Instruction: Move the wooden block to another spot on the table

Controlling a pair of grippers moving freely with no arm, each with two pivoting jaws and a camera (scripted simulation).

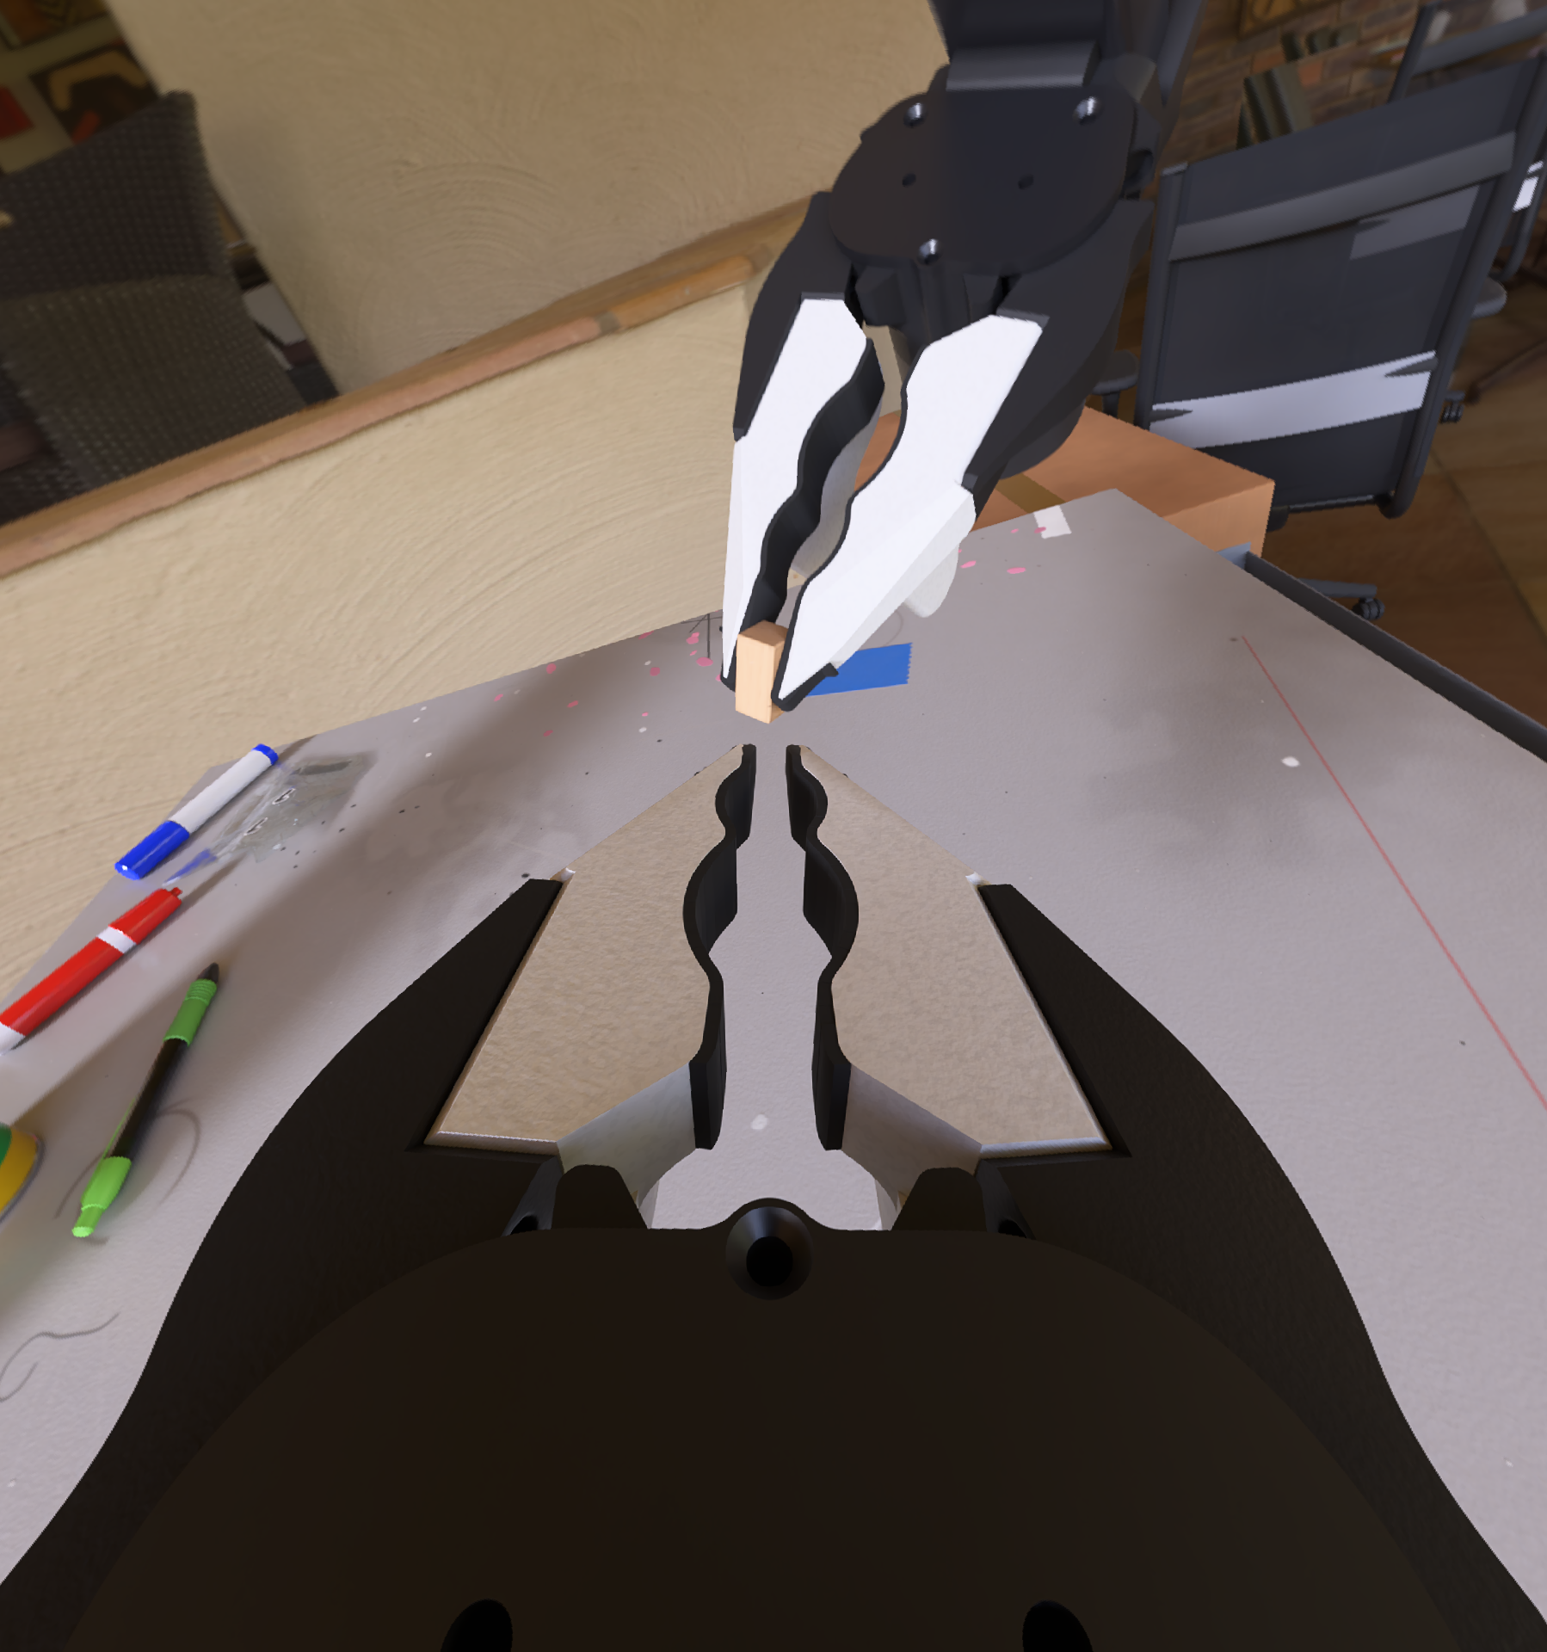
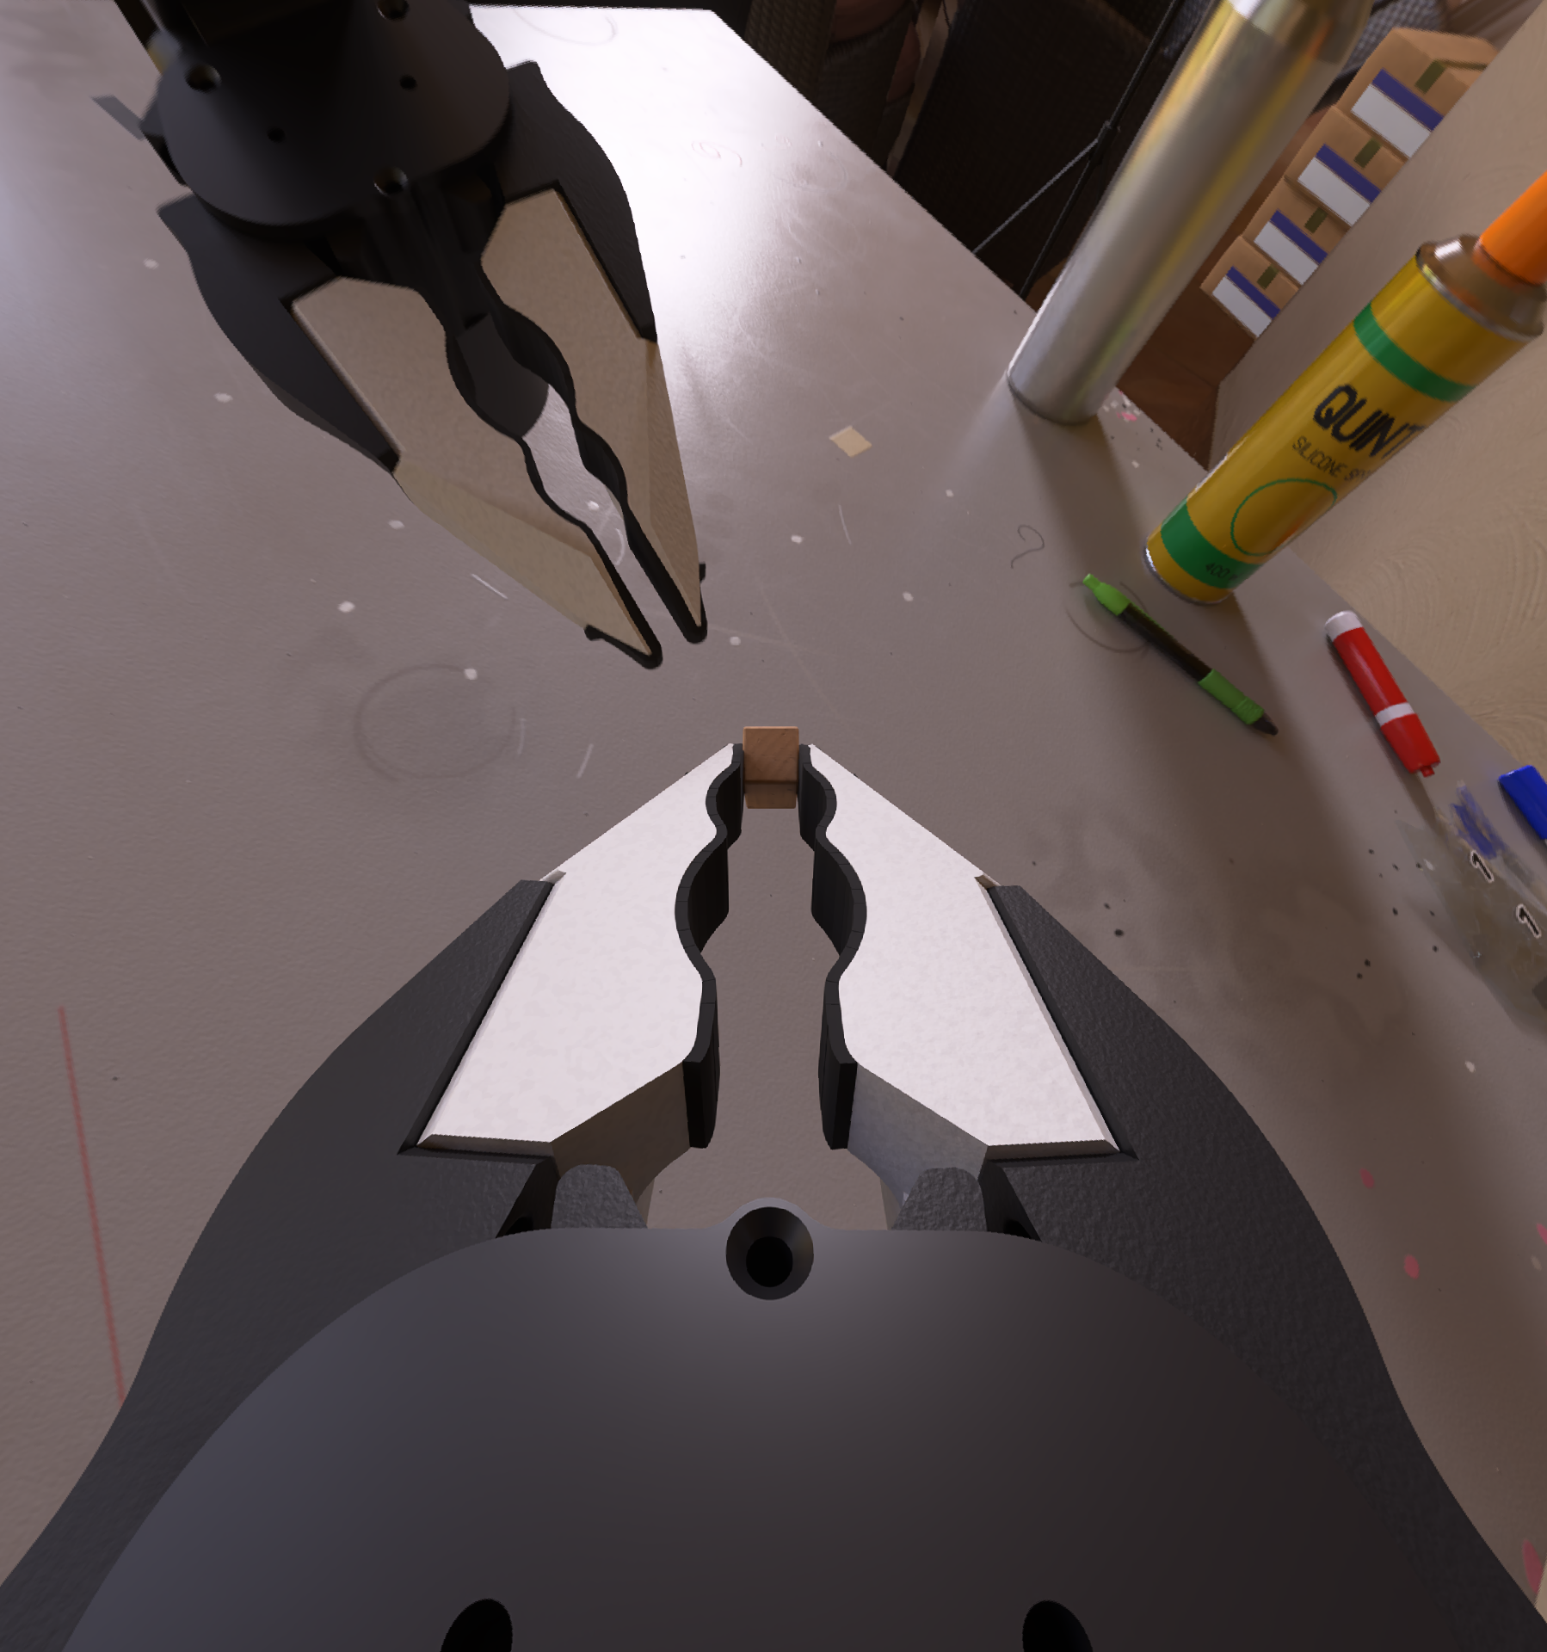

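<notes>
Pale wood marks the wooden block (image 1: 759, 672), a small cube pinched between the 2 fingertips of the right gripper (image 1: 756, 684), whose white-faced fingers come down from above and close on its sides. In the right wrist view the block (image 2: 770, 756) sits at the very tips of that gripper (image 2: 770, 760), and whether it rests on the grey table (image 2: 216, 804) or hangs just above it cannot be told. The left gripper (image 1: 768, 755) points at the block from the near side, its beige-faced fingers drawn almost together with only a narrow slit between the tips, gripping nothing. In the right wrist view the left gripper (image 2: 676, 639) hovers just beyond the block, apart from it. Along the table's left edge in the left wrist view lie a blue marker (image 1: 198, 812), a red marker (image 1: 82, 970) and a green pen (image 1: 146, 1104), with a yellow and green spray can (image 2: 1342, 420) and a silver cylinder (image 2: 1154, 206) standing farther along. A blue strip (image 1: 868, 669) lies flat behind the block.
</notes>
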